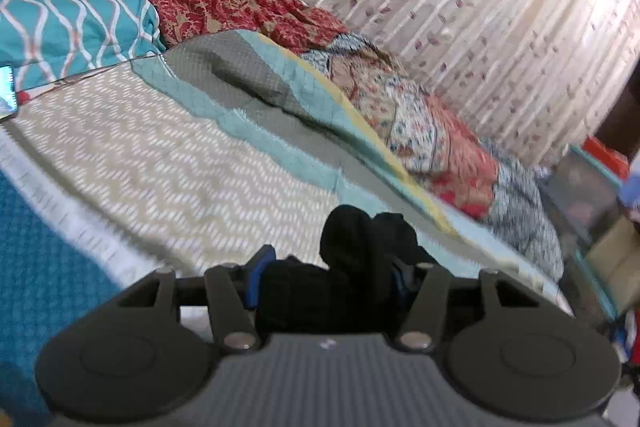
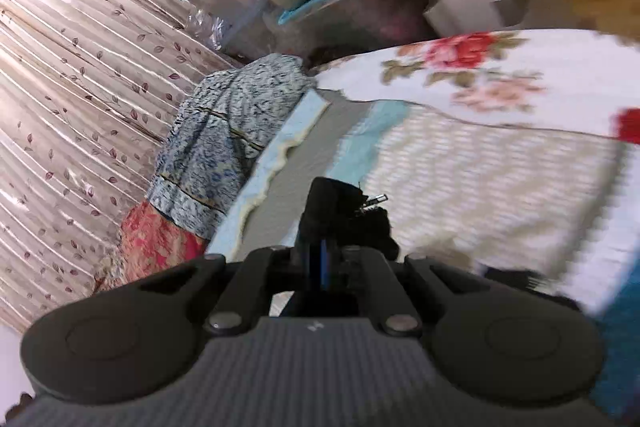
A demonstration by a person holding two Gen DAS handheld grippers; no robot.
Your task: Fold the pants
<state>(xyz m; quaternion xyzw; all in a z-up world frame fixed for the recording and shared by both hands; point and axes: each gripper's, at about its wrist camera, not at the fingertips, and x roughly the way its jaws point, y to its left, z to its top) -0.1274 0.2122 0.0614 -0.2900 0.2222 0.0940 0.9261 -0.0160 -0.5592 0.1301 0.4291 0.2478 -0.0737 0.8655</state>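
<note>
Both claws, left claw [image 1: 326,277] and right claw [image 2: 324,259], we see clenched on black pants [image 1: 360,247], bunched straight ahead above bed [image 1: 160,155].

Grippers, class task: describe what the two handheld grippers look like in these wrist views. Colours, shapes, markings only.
The left gripper and right gripper look alike: a grey ribbed body with a small white mark at its front edge, two round dark discs at the sides, and dark linkage bars joined by silver pins. The fingers carry blue pads. No cables or sleeves show.
</note>
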